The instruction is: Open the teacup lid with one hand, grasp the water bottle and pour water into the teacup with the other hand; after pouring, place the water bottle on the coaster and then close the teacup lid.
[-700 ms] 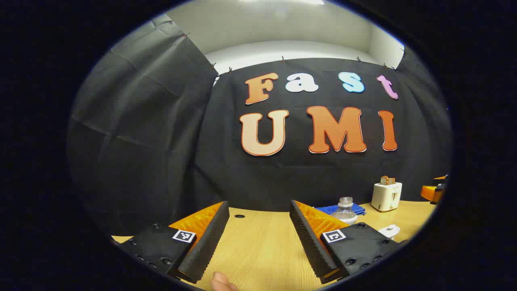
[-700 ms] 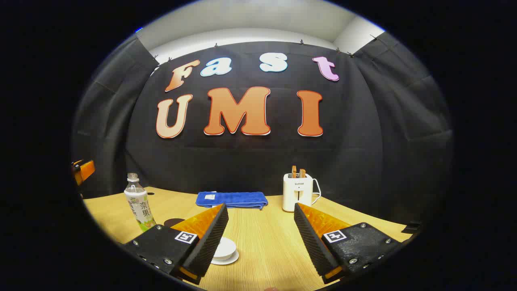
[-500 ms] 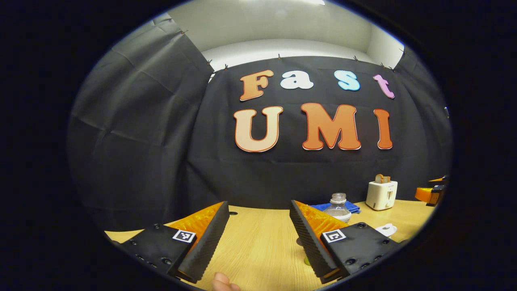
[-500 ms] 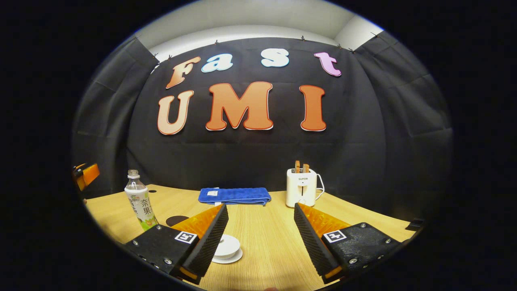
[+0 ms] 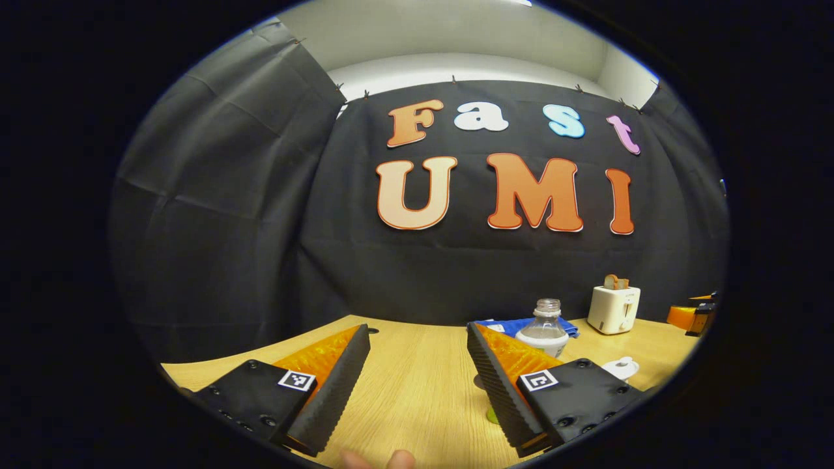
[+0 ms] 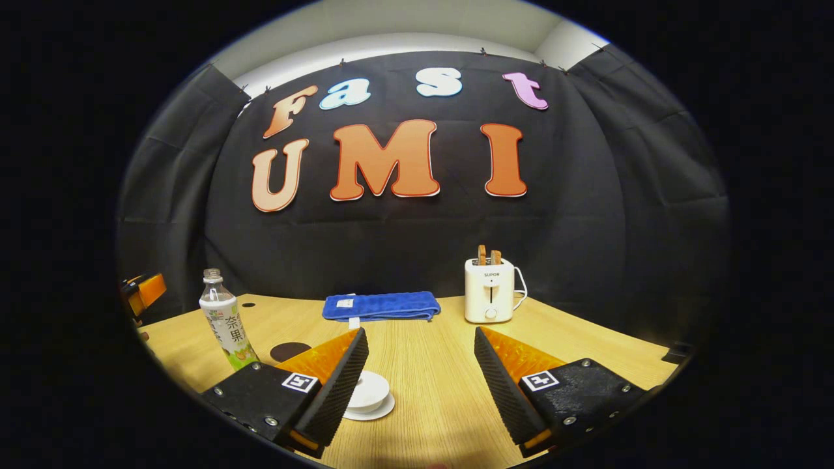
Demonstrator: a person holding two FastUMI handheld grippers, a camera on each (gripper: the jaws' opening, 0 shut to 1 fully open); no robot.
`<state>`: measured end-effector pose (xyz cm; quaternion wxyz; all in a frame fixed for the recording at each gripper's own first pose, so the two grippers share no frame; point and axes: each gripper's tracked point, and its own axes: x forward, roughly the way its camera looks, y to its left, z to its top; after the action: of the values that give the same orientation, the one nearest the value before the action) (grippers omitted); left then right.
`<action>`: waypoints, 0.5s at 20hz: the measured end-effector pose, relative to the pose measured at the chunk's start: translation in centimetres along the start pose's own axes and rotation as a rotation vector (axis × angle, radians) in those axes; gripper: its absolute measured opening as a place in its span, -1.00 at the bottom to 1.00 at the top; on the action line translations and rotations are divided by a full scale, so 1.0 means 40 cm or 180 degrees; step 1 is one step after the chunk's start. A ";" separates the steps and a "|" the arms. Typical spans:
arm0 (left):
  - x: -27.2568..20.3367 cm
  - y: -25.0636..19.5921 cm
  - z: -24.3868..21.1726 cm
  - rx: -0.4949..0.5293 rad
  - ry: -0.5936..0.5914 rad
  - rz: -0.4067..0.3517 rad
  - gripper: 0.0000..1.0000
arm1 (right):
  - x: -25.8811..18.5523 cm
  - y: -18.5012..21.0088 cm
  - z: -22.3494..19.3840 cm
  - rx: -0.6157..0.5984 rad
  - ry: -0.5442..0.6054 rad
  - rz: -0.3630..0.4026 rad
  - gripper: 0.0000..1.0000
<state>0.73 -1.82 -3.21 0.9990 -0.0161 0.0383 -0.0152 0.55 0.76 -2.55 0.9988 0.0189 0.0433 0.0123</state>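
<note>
Pale wood, the table (image 6: 430, 365) carried everything. The right gripper (image 6: 417, 384) hung low over its near edge, level and pointed at the back wall, its fingers (image 6: 339, 384) spread wide with nothing between them. The white cup (image 6: 369, 395) sat on its saucer with the lid on, just behind the left finger and partly hidden by it. Farther left the bottle (image 6: 223, 319) stood upright, uncapped, with the dark round coaster (image 6: 290, 351) on the wood between it and the cup. A folded blue towel (image 6: 381, 305) and a white toaster (image 6: 489, 290) stood near the wall.

The left gripper (image 5: 417, 384) was held the same way, low and level, fingers (image 5: 329, 391) wide apart and gripping nothing. In the left gripper view the bottle (image 5: 545, 329) rose just behind the right finger, the cup (image 5: 620, 368) lay farther right, and fingertips of the hand (image 5: 381, 460) holding the tool peeked in at the bottom edge. I could see each gripper at the rim of the other's view, well apart.
</note>
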 end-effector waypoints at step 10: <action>0.004 -0.013 -0.011 0.0035 0.0022 -0.0056 0.96 | 0.028 0.066 -0.048 0.0004 0.0175 0.0175 0.96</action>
<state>0.86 -2.38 -3.63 0.9988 -0.0108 0.0415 -0.0242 1.45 3.51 -4.44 0.9965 0.0203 0.0703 0.0402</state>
